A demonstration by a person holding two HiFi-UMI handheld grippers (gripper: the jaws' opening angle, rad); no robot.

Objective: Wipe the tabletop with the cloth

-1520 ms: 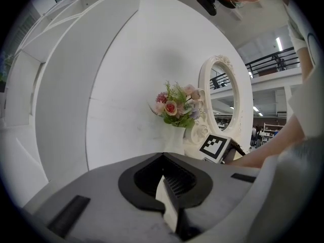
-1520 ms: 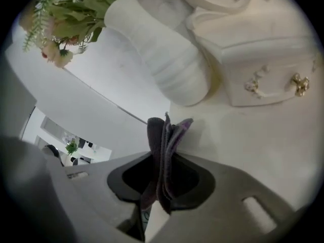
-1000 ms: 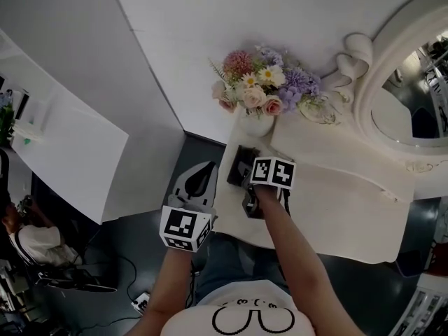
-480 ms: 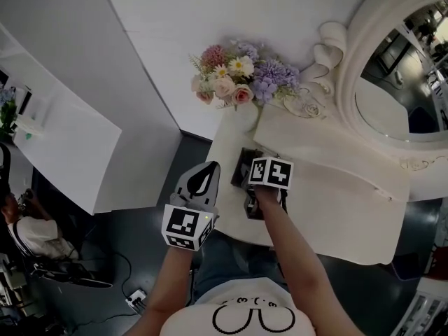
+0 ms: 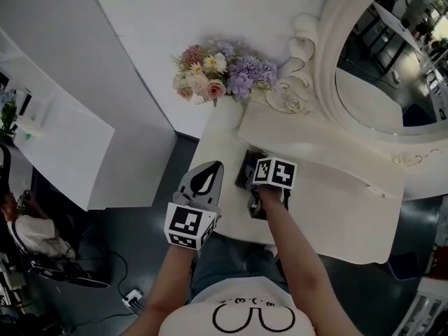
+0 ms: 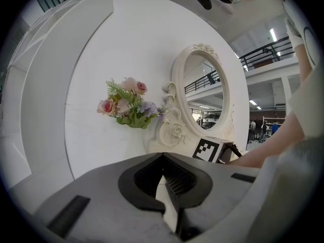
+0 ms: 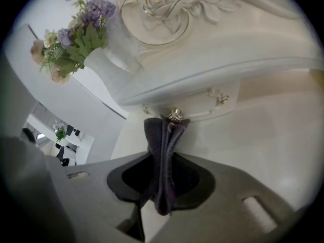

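Observation:
A dark purple cloth [image 7: 158,135] hangs bunched between the jaws of my right gripper [image 7: 164,158], which is shut on it. In the head view that cloth [image 5: 248,168] rests on the white tabletop [image 5: 336,212], near its left end, under my right gripper [image 5: 252,180]. The cloth's far end lies just before a small drawer knob [image 7: 175,116]. My left gripper [image 5: 204,183] hovers off the table's left front edge, jaws shut with nothing in them. From its own view the left gripper [image 6: 163,161] points toward the mirror.
A vase of flowers [image 5: 218,74] stands at the table's back left corner. An ornate oval mirror [image 5: 381,61] rises behind a raised drawer shelf [image 5: 315,135]. A white counter [image 5: 63,145] and a seated person [image 5: 28,233] are to the left. Cables [image 5: 133,299] lie on the dark floor.
My right gripper has slid the cloth to the right along the tabletop, away from the vase. The head view has swung right. The left gripper stays beside the table edge.

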